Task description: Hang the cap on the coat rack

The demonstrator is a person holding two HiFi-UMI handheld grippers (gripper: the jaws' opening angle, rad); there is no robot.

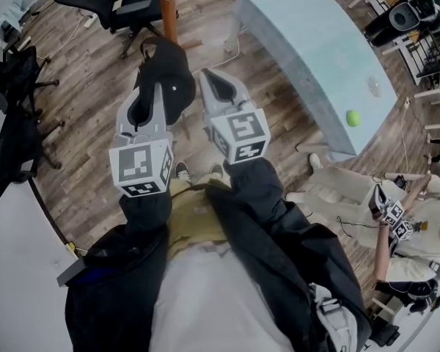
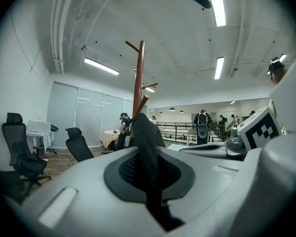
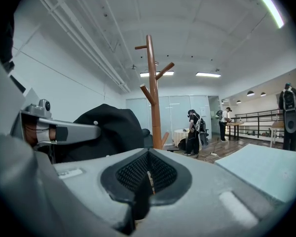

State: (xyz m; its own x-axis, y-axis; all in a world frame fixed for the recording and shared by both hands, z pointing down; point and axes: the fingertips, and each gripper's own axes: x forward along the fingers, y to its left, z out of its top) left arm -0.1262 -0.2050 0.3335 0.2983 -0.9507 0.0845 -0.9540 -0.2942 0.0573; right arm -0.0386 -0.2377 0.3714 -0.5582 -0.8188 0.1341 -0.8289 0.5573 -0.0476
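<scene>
A black cap [image 1: 169, 72] hangs from my left gripper [image 1: 154, 97], which is shut on its fabric. In the left gripper view the dark cloth [image 2: 145, 147] stands pinched between the closed jaws of the left gripper [image 2: 149, 184]. The wooden coat rack [image 2: 138, 78] rises straight ahead, bare pegs up high; its pole [image 1: 166, 6] shows just beyond the cap in the head view. My right gripper [image 1: 214, 86] is beside the left one, shut and empty. In the right gripper view the cap [image 3: 106, 130] sits left of the right gripper [image 3: 145, 181], in front of the rack [image 3: 153, 83].
A pale blue table [image 1: 315, 42] with a green ball [image 1: 353, 118] stands to the right. Black office chairs [image 1: 110, 2] are behind the rack and at the left. A person with marker cubes [image 1: 396, 218] sits at the lower right. Wood floor lies underfoot.
</scene>
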